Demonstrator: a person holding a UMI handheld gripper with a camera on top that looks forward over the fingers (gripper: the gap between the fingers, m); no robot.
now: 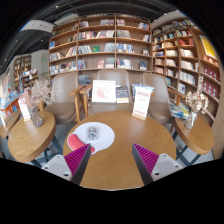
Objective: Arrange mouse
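Note:
A small grey mouse (93, 131) lies on a round white mat (84, 136) on a round wooden table (115, 150). My gripper (112, 160) is open and empty, low over the table's near part. The mat and mouse lie just ahead of the left finger (78, 157), to the left of the gap between the fingers. The right finger (146, 158) is over bare wood. Nothing stands between the fingers.
At the table's far edge stand a white display card (103, 91), a book (122, 94) and a tilted sign (142, 100). Chairs stand behind the table. Other wooden tables are at the left (25, 138) and right (197, 130). Bookshelves (100, 45) line the back.

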